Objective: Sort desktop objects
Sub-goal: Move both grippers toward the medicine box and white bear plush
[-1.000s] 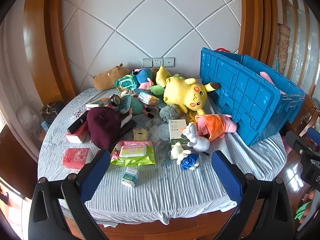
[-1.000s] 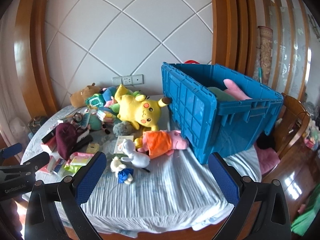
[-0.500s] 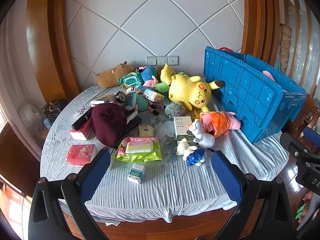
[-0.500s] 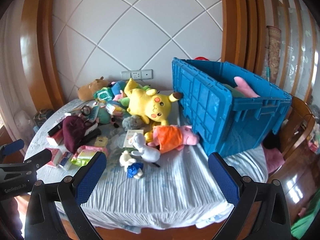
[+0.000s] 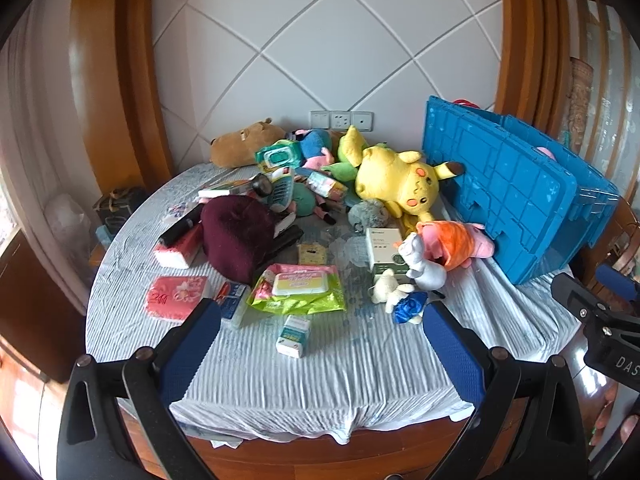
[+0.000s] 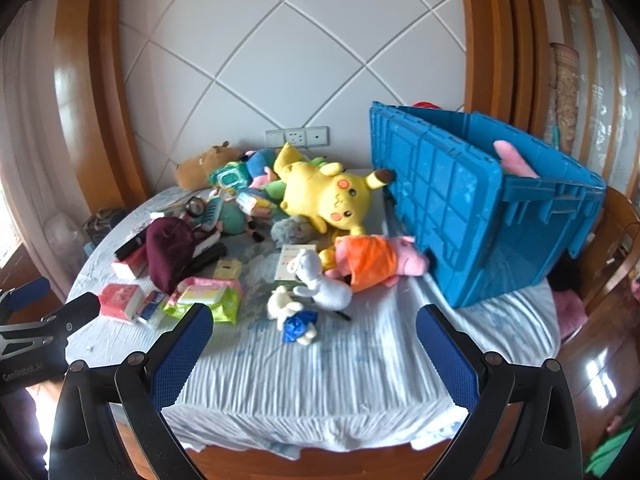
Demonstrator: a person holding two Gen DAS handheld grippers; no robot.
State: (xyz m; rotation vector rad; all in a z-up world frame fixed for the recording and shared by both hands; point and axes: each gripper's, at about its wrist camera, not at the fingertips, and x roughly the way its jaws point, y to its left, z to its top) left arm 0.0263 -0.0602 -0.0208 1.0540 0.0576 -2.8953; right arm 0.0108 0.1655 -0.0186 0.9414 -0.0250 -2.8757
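Bare striped tablecloth point(image 5: 340, 368) lies open along the table's near edge. Farther in, the wipes pack point(image 5: 298, 288), maroon hat point(image 5: 236, 236) and yellow plush point(image 5: 396, 184) crowd the way; the blue crate point(image 6: 480, 216) blocks the right side.

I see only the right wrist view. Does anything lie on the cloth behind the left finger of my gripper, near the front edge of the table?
Observer: Yes. The left wrist view shows a small white and green box on the cloth, just in front of the green wipes pack.
Operator: And the left gripper? I see only its body at my left edge.
Observer: The left gripper is open and holds nothing; it hovers over the near part of the cloth.
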